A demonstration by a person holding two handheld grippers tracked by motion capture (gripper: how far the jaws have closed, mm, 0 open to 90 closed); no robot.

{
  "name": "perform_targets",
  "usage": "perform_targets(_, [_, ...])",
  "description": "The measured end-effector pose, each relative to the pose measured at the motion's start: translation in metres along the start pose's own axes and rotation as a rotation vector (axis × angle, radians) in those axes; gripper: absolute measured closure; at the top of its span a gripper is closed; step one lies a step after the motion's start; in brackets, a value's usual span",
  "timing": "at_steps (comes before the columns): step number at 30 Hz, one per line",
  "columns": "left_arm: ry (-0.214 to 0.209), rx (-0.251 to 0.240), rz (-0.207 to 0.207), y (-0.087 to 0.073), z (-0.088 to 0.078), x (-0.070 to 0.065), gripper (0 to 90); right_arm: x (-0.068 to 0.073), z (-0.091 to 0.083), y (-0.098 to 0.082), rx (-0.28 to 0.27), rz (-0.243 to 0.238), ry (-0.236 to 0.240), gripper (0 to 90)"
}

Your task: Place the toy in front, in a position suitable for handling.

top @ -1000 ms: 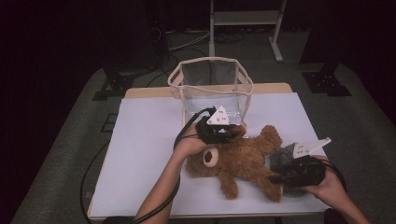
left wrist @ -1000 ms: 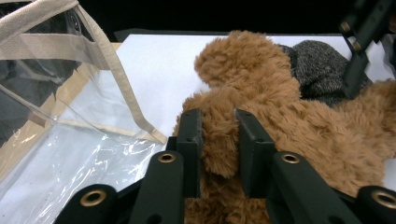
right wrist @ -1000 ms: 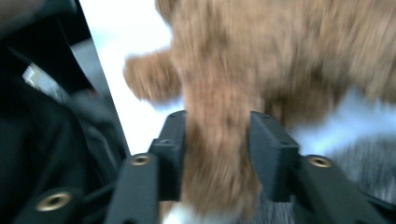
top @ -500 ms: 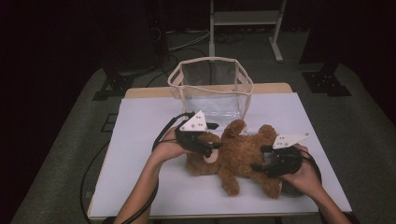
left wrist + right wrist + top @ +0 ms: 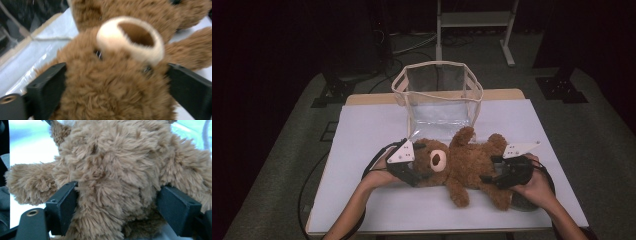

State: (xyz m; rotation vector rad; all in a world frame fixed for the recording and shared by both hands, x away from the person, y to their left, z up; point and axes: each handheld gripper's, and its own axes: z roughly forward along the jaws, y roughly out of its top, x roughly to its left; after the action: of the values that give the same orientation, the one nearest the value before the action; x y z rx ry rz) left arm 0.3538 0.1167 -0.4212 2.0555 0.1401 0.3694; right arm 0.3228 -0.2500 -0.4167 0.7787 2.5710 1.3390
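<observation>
White table cover (image 5: 362, 135) under dark room: both hand-held grippers spread wide around teddy bear (image 5: 467, 162).

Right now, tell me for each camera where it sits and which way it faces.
High view: above the person's side of the table, looking forward and down on the teddy and clear bag; both forearms and hands enter from the bottom, with the left gripper and right gripper.
Left gripper view: on the left gripper, facing the teddy's head between its wide jaws.
Right gripper view: on the right gripper, facing the teddy's lower body between its wide jaws.
Shared: all three show the teddy lying on the table.
</observation>
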Motion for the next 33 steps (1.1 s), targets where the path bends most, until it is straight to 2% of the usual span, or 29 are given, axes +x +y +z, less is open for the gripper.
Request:
perform_targets(3, [0.016, -0.015, -0.032, -0.001, 0.005, 0.000, 3.2, -0.003, 0.002, 0.001, -0.010, 0.017, 0.011, 19.5])
perform_targets(6, [0.049, 0.000, -0.060, 0.000, 0.007, 0.000, 14.7, -0.008, 0.004, 0.003, -0.014, 0.059, 0.030, 24.0])
perform_targets(9, [0.068, 0.022, -0.039, 0.008, 0.007, -0.004, 24.0, -0.011, 0.005, 0.008, -0.012, 0.115, 0.052, 33.4])
perform_targets(11, [0.069, 0.036, -0.010, 0.014, 0.004, -0.006, 27.4, -0.010, 0.005, 0.012, -0.013, 0.122, 0.059, 36.9])
perform_targets(16, [0.056, 0.078, -0.002, 0.020, -0.005, -0.006, 32.0, -0.007, 0.002, 0.021, -0.020, 0.141, 0.096, 45.0])
perform_targets(19, [0.034, 0.091, -0.018, 0.025, -0.017, -0.006, 32.1, -0.004, 0.003, 0.026, -0.007, 0.144, 0.131, 46.8])
perform_targets(23, [-0.005, 0.094, -0.070, 0.029, -0.039, -0.009, 32.1, 0.008, 0.003, 0.038, 0.019, 0.114, 0.177, 47.1])
perform_targets(25, [-0.031, 0.107, -0.095, 0.025, -0.048, -0.014, 31.7, 0.015, 0.004, 0.043, 0.037, 0.101, 0.196, 46.4])
perform_targets(27, [-0.041, 0.152, -0.101, 0.016, -0.051, -0.020, 30.0, 0.020, 0.011, 0.041, 0.067, 0.080, 0.189, 43.4])
perform_targets(28, [-0.038, 0.157, -0.098, 0.010, -0.051, -0.022, 28.1, 0.022, 0.017, 0.036, 0.074, 0.076, 0.188, 39.9])
perform_targets(29, [-0.029, 0.128, -0.112, 0.007, -0.053, -0.023, 25.6, 0.021, 0.020, 0.031, 0.054, 0.083, 0.200, 38.1])
perform_targets(31, [-0.005, 0.083, -0.131, 0.004, -0.058, -0.022, 20.4, 0.019, 0.017, 0.026, 0.017, 0.103, 0.204, 33.9])
perform_targets(33, [0.001, 0.070, -0.131, 0.003, -0.061, -0.020, 15.2, 0.018, 0.003, 0.023, -0.023, 0.106, 0.185, 36.1])
